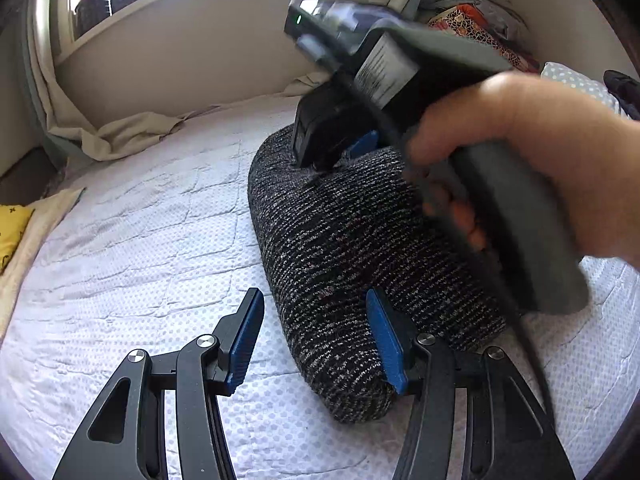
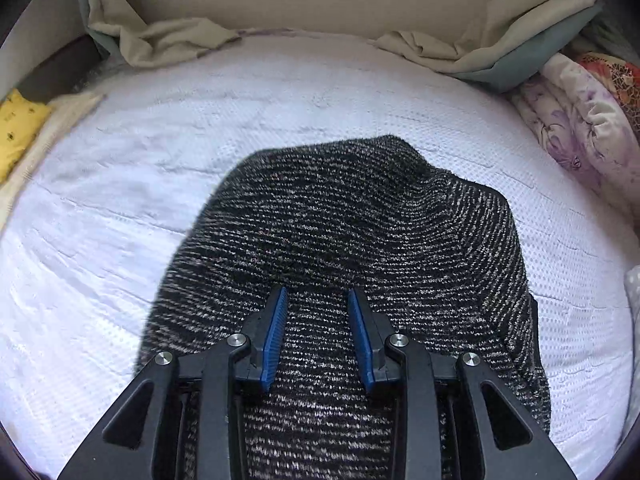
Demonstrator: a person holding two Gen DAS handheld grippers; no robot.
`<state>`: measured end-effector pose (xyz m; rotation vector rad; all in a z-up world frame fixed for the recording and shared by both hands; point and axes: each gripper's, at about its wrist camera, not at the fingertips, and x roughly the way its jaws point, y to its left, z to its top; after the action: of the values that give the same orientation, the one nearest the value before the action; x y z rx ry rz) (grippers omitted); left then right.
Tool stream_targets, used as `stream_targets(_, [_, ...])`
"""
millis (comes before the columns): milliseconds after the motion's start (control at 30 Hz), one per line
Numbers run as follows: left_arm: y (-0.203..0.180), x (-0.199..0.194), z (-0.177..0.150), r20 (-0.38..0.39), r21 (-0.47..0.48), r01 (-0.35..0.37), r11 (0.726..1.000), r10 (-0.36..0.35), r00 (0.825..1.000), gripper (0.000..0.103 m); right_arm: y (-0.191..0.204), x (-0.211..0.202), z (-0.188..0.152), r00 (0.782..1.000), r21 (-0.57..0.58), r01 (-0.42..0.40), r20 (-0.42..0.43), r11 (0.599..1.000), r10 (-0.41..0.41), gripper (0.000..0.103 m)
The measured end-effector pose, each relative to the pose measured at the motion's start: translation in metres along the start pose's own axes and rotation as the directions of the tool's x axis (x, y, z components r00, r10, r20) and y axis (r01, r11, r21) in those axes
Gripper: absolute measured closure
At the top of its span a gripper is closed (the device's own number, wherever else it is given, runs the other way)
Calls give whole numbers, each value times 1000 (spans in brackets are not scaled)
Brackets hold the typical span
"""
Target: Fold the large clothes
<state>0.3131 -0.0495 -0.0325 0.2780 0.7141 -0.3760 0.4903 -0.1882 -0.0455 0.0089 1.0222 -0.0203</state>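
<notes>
Knit (image 2: 340,240) bundled on bed (image 2: 120,200), long axis running away from left gripper (image 1: 316,344). Left spread, one finger against near end, other over bare bed. Right gripper (image 2: 316,332) spread over knit's far part, nearer; contact unclear.

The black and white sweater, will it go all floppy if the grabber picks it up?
Probably yes. The sweater is soft knit, bunched in rounded folds on the bed, so it should droop. It looks thick, likely a bit heavy. Its fuzzy weave probably won't slip from the open right gripper.
</notes>
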Motion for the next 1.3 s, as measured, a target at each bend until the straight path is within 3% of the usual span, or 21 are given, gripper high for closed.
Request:
stream_targets(133, [-2, 1, 0, -2, 2, -2, 1000, 2, 1000, 44, -18, -41, -9, 994, 36, -103, 34, 994, 102, 58])
stream_targets(267, [2, -2, 2, -11, -14, 3, 1000, -3, 1000, 42, -32, -93, -43, 990, 5, -107, 95, 994, 106, 57])
stream_targets(400, [4, -3, 4, -23, -25, -4, 1000, 3, 1000, 37, -46, -116, -85, 993, -1, -91, 74, 996, 91, 57])
stream_targets(533, [5, -1, 5, -33, -32, -12, 999, 11, 999, 34, -59, -114, -120, 999, -11, -27, 35, 1000, 27, 57])
stream_targets(667, [2, -3, 6, -38, -16, -19, 1000, 19, 999, 34, -76, -91, -134, 998, 62, -60, -32, 996, 63, 57])
stream_targets(967, [1, 3, 8, -54, -24, -31, 999, 29, 998, 28, -78, -70, -143, 998, 68, -60, -23, 996, 62, 54])
stream_targets(1100, [7, 4, 10, -63, -54, -47, 997, 43, 997, 15, -78, -67, -147, 997, 93, -76, -17, 993, 78, 53])
stream_targets(1300, [31, -4, 13, -95, -168, -25, 985, 10, 995, 1, -85, -82, -148, 991, 137, -131, 17, 982, 129, 50])
